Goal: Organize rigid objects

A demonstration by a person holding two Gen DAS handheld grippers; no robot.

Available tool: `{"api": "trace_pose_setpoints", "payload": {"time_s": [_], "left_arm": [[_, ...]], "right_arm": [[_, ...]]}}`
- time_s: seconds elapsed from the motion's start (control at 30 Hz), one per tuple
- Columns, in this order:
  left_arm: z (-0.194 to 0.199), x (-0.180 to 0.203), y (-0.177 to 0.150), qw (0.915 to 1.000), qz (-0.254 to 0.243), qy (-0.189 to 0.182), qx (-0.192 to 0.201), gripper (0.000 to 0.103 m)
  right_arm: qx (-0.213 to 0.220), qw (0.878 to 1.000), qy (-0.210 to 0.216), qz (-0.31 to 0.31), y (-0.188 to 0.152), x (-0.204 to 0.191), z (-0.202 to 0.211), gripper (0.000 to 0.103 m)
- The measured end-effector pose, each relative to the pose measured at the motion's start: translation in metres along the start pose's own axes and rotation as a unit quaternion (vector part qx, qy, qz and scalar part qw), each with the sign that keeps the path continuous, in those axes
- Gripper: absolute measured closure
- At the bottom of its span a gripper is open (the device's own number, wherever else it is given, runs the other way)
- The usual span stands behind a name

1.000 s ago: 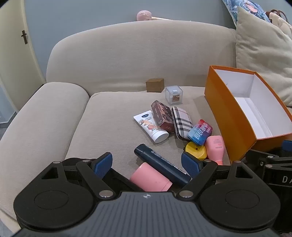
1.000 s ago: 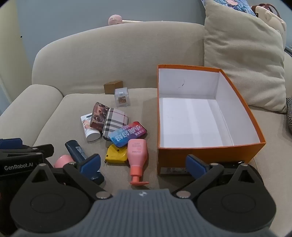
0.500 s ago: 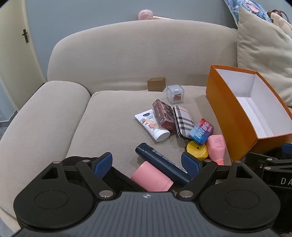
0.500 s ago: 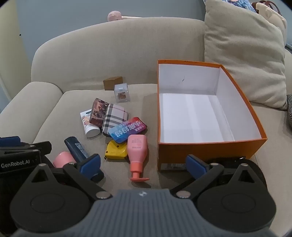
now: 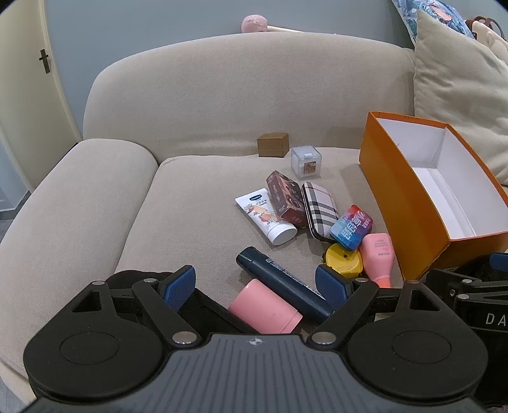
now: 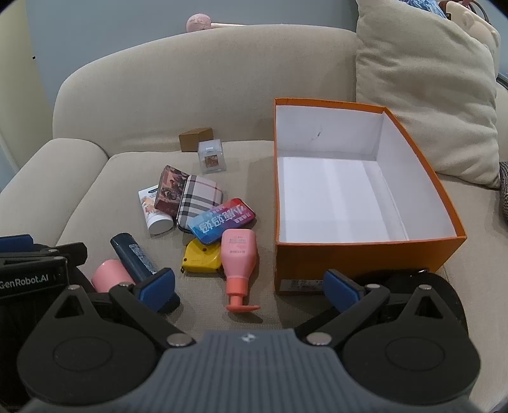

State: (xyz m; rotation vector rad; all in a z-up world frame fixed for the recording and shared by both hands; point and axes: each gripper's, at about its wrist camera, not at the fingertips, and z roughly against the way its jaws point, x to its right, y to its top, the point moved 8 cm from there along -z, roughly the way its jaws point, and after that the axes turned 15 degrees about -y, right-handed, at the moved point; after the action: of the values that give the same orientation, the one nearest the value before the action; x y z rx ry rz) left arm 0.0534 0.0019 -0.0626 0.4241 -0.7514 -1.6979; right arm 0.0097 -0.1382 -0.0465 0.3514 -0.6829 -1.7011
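Note:
An orange box [image 6: 365, 251] with a white, bare inside [image 5: 406, 187] stands on the sofa seat. Left of it lie a pink pump bottle [image 6: 238, 254], a yellow tape measure [image 6: 201, 255], a colourful tin [image 6: 220, 220], a plaid case [image 6: 198, 198], a brown carton [image 5: 284, 198], a white tube [image 5: 265, 216], a dark blue tube [image 5: 281, 279] and a pink cylinder [image 5: 265, 313]. My left gripper [image 5: 255, 282] is open, low over the pink cylinder and blue tube. My right gripper [image 6: 249, 284] is open near the pink bottle's pump end, holding nothing.
A small brown box [image 5: 273, 144] and a clear cube [image 5: 305, 161] sit near the backrest. A beige cushion [image 6: 425, 92] leans behind the orange box. The sofa armrest [image 5: 79, 203] rises on the left. A pink round object [image 5: 254, 23] rests on top of the backrest.
Both views have drifted slightly: the scene sits a little lower and nearer in the right wrist view. Nothing on the sofa has moved and both grippers stay open.

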Motion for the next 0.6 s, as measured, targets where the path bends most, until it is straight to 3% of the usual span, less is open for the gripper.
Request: {"api": "trace_pose_setpoints", "payload": {"time_s": [0.6], "left_arm": [[-0.0017,-0.0032,-0.0003,1.0000,0.004,0.000,-0.003,0.003]], "right_arm": [[-0.010,1.000,-0.001,0.001,-0.0024,-0.0007,-0.0039,0.003]]}}
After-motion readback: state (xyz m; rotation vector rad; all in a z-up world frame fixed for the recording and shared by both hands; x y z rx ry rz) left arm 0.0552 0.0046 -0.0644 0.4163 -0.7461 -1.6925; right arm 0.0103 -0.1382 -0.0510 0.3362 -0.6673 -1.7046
